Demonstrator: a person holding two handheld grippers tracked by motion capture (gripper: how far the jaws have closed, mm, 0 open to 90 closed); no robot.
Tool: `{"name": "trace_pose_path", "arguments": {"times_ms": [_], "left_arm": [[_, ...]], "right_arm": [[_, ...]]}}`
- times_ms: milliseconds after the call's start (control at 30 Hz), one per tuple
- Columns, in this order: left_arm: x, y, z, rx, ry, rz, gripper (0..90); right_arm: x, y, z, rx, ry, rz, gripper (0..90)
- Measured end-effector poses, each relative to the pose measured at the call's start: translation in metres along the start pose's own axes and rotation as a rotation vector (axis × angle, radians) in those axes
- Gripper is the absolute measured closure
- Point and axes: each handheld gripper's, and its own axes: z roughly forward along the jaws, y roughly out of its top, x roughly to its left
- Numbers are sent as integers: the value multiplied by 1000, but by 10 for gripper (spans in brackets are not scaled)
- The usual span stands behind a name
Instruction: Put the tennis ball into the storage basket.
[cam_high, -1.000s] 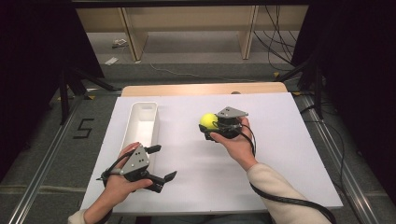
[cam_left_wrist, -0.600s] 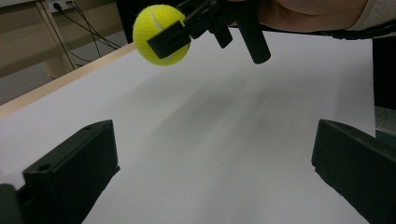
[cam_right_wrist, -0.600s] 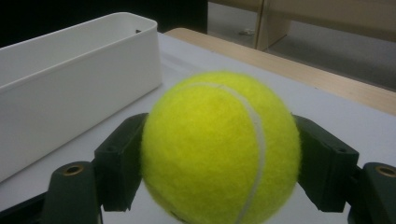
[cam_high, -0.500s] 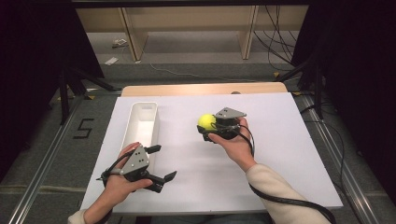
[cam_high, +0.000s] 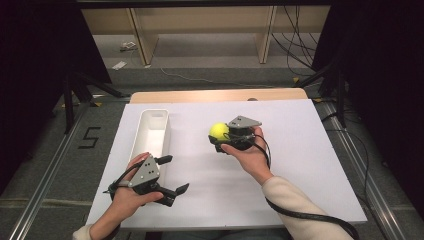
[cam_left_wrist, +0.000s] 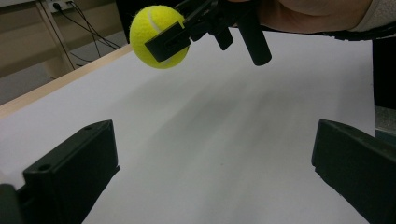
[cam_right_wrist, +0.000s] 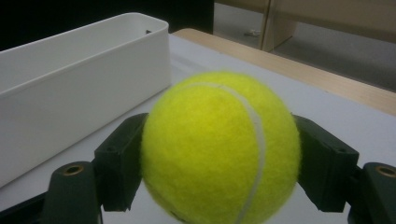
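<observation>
A yellow tennis ball hangs above the white table, clamped between the jaws of my right gripper. In the right gripper view the ball sits close up with a black jaw pressed on each side. The left gripper view shows the ball lifted off the table top. My left gripper rests near the table's front left, jaws wide apart with nothing between them; in its own view the left gripper frames bare white table. A long white bin stands to the left of the ball.
The white bin lies lengthwise along the table's left side, near the ball. A wooden strip edges the far side of the white table top. Shelving legs and cables stand on the floor beyond.
My right gripper with the ball has shifted slightly toward the front left. The left gripper has stayed put.
</observation>
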Motion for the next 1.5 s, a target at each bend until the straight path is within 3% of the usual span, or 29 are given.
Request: {"name": "trace_pose_path", "arguments": {"times_ms": [1500], "left_arm": [[0,0,0,1,0,0,0]], "right_arm": [[13,7,3,-11,36,-24,265]]}}
